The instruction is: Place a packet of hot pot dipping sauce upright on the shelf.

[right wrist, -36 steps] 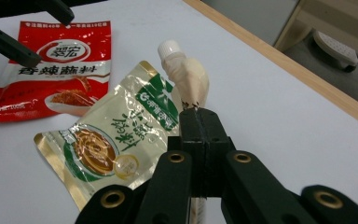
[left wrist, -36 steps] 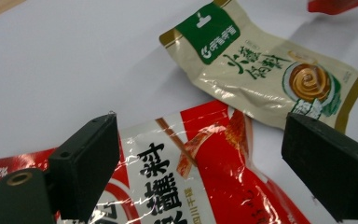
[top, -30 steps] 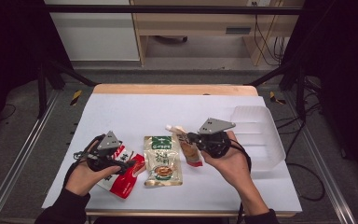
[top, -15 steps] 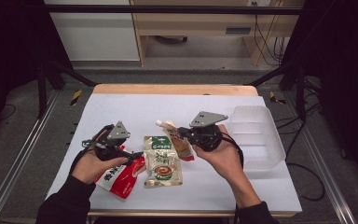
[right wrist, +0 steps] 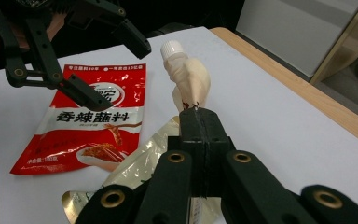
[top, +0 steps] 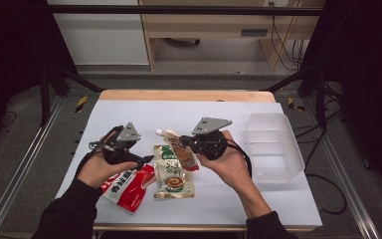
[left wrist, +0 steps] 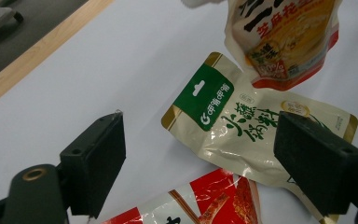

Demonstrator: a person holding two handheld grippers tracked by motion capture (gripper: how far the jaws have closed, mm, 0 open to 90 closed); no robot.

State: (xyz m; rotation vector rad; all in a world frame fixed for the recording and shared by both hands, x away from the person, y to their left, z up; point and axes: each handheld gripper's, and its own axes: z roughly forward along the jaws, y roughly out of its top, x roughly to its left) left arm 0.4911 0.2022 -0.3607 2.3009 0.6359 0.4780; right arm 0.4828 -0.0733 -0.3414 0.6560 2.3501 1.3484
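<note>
A spouted beige pouch (top: 181, 151) with a white cap hangs above the table, and my right gripper (top: 185, 145) is shut on its side. Along the shut black jaws, the right gripper view shows the spouted pouch (right wrist: 189, 78) sticking up past my right gripper (right wrist: 198, 113). A beige pouch with a green label (top: 171, 174) lies flat below it, and a red pouch (top: 127, 186) lies to its left. My left gripper (top: 145, 158) hovers open over the red pouch. Between its pads, in the left gripper view, lies the green-label pouch (left wrist: 223, 126); my left gripper (left wrist: 207, 161) touches nothing.
A clear plastic tub (top: 273, 144) stands at the right of the white table (top: 144, 114). A wooden strip (top: 184, 95) runs along the far edge. The far half of the table is bare.
My right gripper has carried the spouted pouch leftward and away from the person. My left gripper has risen and shifted right, off the red pouch.
</note>
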